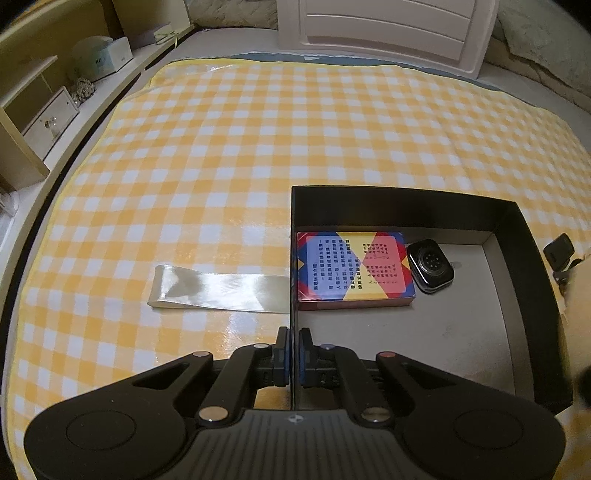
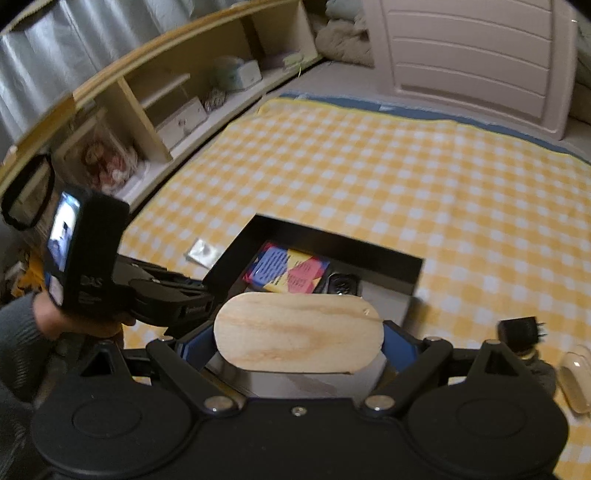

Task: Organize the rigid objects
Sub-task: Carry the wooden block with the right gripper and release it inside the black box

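A black open box (image 1: 517, 236) lies on the yellow checked cloth. In it lie a colourful card box (image 1: 354, 269) and a black smartwatch body (image 1: 430, 266). My left gripper (image 1: 294, 354) is shut on the box's left wall (image 1: 293, 258). My right gripper (image 2: 299, 338) is shut on an oval wooden board (image 2: 299, 332) and holds it above the near part of the box (image 2: 413, 266). The card box (image 2: 288, 271) and the watch (image 2: 343, 284) show beyond the board. The left gripper body (image 2: 166, 299) is at the left in the right wrist view.
A shiny ribbon strip (image 1: 218, 288) lies on the cloth left of the box. A small black object (image 2: 521, 330) and a clear oval case (image 2: 576, 376) lie right of the box. Shelves (image 2: 147, 107) run along the left. A white headboard (image 1: 388, 33) stands at the far end.
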{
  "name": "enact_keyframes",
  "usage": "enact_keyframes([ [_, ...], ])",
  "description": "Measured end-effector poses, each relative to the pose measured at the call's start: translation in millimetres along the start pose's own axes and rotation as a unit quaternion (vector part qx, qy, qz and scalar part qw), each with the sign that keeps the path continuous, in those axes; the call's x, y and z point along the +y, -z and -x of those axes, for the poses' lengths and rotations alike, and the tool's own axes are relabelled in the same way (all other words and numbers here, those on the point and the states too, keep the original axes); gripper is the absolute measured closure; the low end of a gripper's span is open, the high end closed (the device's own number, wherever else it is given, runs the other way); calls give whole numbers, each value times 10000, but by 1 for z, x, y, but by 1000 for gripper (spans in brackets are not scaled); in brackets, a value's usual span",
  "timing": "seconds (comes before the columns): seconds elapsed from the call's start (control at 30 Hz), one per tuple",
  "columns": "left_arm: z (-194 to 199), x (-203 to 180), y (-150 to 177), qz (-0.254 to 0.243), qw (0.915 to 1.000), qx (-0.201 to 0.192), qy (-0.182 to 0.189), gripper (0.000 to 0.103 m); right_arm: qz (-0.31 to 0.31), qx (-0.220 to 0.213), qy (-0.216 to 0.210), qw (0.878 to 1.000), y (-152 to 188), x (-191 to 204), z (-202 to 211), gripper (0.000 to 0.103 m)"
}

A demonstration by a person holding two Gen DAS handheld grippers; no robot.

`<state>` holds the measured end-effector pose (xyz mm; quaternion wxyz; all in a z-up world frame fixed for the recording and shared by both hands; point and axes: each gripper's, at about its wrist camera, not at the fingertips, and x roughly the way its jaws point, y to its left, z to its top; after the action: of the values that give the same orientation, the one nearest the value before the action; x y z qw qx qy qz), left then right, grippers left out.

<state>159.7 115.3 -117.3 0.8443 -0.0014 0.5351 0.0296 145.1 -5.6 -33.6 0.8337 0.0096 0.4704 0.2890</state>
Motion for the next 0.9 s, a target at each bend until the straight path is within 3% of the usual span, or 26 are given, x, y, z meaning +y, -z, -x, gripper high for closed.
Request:
enact_keyframes([
  [0.4, 1, 59, 8, 290, 9992, 12, 289, 99, -503, 786, -208, 9954, 11, 15, -60, 9],
  [0.5, 2, 61, 9, 287, 9992, 18, 275, 99, -835, 1052, -374, 9902, 15, 12, -69, 4],
  [0.6, 2, 55, 8, 270, 9993, 12, 267, 99, -791, 1056, -262, 9909, 16, 12, -68, 3],
  [0.77, 1, 54, 7, 264, 9993, 12, 251, 99, -905, 976, -144, 9910, 12, 2, -66, 24],
  [0.9, 1, 56, 8, 251, 9994, 13, 238, 99, -824, 973, -12, 9918, 10, 2, -69, 30],
])
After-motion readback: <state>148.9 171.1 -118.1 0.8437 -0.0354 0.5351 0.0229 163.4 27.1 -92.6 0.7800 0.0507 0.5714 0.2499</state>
